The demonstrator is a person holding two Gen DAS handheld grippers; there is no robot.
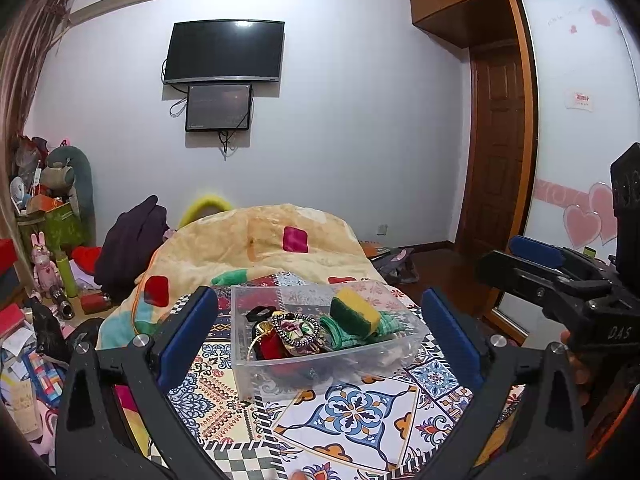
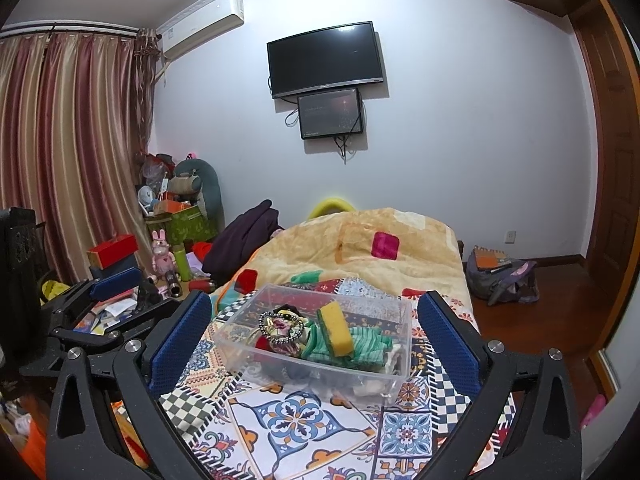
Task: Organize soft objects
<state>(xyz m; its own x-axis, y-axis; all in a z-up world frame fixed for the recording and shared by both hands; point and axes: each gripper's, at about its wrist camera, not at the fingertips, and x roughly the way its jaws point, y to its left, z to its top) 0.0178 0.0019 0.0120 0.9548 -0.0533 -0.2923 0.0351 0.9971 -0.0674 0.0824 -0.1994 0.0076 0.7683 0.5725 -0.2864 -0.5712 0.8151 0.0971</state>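
Both claws, left (image 1: 320, 334) and right (image 2: 316, 334), spread wide and empty above the bed (image 2: 320, 424), facing the clear plastic bin (image 2: 396, 376) holding the sponge (image 2: 335, 330) and green cloth (image 2: 366, 346): probably light, squashy, best pinched mid-body.

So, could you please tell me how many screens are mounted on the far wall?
2. The larger television hangs high on the wall; the smaller screen hangs directly beneath it, offset slightly right. None appears hidden.
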